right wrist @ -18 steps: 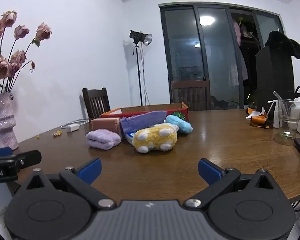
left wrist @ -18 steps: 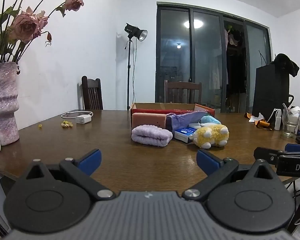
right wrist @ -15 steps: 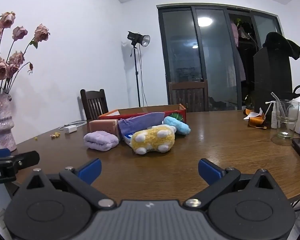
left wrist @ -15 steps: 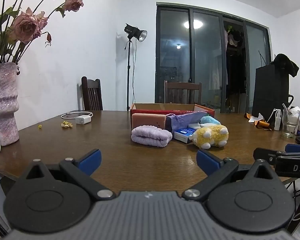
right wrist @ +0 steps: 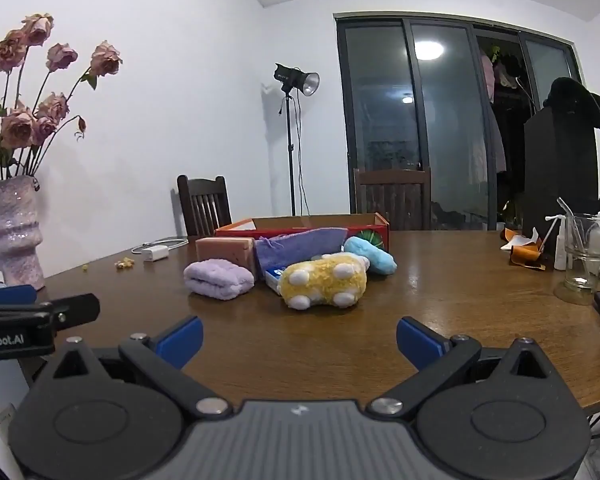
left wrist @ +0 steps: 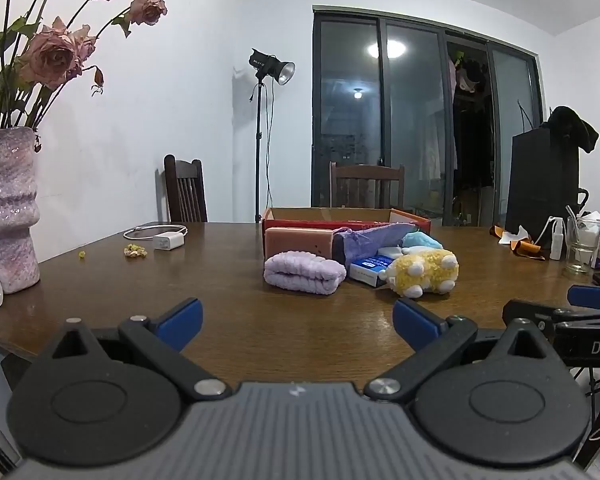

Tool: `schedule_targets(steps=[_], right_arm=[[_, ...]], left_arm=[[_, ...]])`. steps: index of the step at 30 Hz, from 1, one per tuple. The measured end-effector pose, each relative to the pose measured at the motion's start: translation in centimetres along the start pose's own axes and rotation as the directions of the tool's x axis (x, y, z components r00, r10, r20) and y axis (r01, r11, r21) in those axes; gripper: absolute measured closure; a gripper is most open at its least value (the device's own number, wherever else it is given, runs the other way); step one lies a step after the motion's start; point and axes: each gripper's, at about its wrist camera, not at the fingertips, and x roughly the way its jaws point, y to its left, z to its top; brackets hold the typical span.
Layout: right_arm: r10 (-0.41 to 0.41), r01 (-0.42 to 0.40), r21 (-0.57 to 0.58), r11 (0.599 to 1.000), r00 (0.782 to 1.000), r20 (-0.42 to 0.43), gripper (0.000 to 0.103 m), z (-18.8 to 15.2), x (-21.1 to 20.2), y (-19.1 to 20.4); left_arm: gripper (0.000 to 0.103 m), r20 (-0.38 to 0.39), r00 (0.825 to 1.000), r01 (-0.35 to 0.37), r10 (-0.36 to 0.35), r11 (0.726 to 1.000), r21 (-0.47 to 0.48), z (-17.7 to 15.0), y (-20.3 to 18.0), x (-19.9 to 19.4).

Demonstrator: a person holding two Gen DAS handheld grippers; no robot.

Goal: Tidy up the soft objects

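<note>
While both grippers, left gripper (left wrist: 298,322) and right gripper (right wrist: 298,338), hover with jaws apart and empty, soft pile sits at 12 o'clock on tabletop (right wrist: 440,304); yellow plush (right wrist: 324,280) could snag the blue packet (right wrist: 275,276) beneath.

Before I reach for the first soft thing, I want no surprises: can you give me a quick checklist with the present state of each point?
1. Left gripper jaws wide and empty: ok.
2. Right gripper jaws wide and empty: ok.
3. Bare table between both grippers and the pile: ok.
4. Yellow plush toy and lilac folded cloth at the front of the pile, nothing lying on them: ok.
5. Red cardboard box behind the pile, open on top: ok; free room inside: cannot tell.
6. Drinking glass off to the right, apart from the pile: ok.
</note>
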Motion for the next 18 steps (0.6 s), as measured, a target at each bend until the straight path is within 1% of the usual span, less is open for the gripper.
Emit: schedule_targets(steps=[4, 18], right_arm=[[-0.011, 0.011, 0.007, 1.000, 1.000, -0.010, 0.000, -0.15, 0.34, -0.35], [-0.008, 0.008, 0.011, 1.000, 0.999, -0.032, 0.000, -0.31, 0.61, -0.25]], left_arm=[[0.000, 0.002, 1.000, -0.004, 0.004, 1.000, 0.006, -0.13, -0.02, 0.04], [0.000, -0.004, 1.000, -0.001, 0.001, 1.000, 0.011, -0.20, -0.16, 0.09]])
